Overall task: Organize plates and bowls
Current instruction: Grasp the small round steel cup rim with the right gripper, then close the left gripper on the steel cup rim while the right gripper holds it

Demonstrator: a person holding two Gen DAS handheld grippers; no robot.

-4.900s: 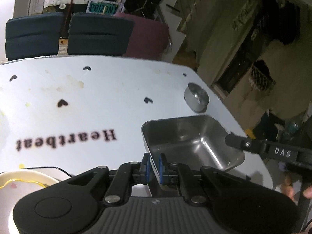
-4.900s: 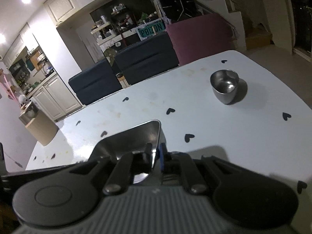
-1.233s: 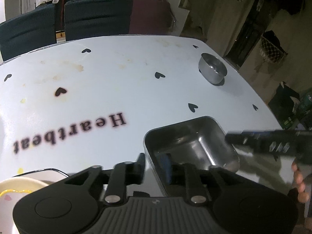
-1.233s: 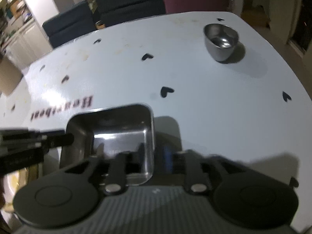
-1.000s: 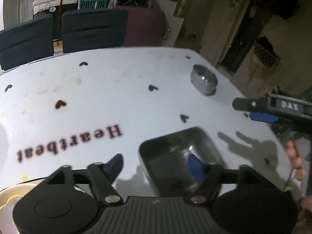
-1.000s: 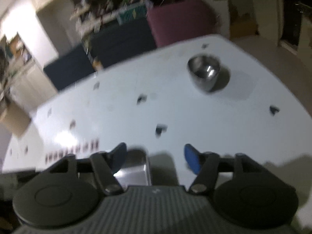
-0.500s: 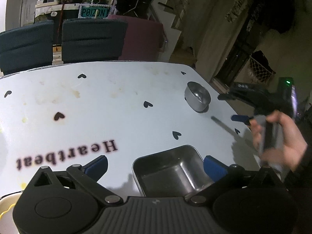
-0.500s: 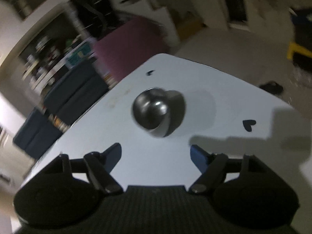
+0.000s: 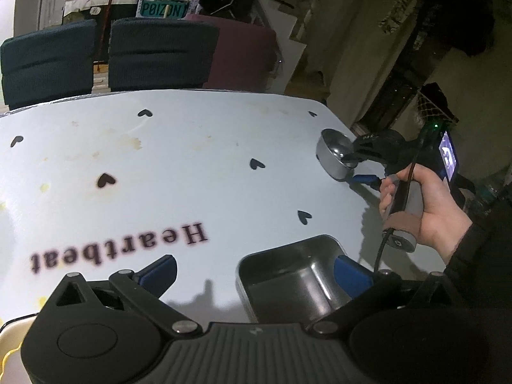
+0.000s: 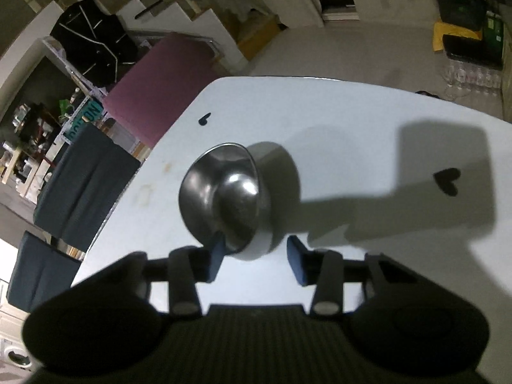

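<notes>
Nearest the left wrist camera, the left gripper (image 9: 254, 272) stands with its blue-padded fingers spread wide and holding nothing. The square steel tray (image 9: 288, 275) sits on the white table (image 9: 192, 160) just ahead, its right rim close by the right-hand pad. At the lower left corner a pale plate (image 9: 9, 336) shows only its edge.

Farther out, toward the table's right far corner, the small round steel bowl (image 10: 230, 192) rests upright on the heart-printed surface. The right gripper (image 10: 254, 257), held in the person's right hand (image 9: 425, 204), is the nearer tool by far. Its fingers are apart and not yet gripping. The bowl lies straight ahead of them: the left pad sits at or just inside the near rim, the right pad stands clear outside the wall, so the wall's near side lies between the two. Being round, the bowl offers no long axis to line up with. Closing on that rim looks like the coming move.
</notes>
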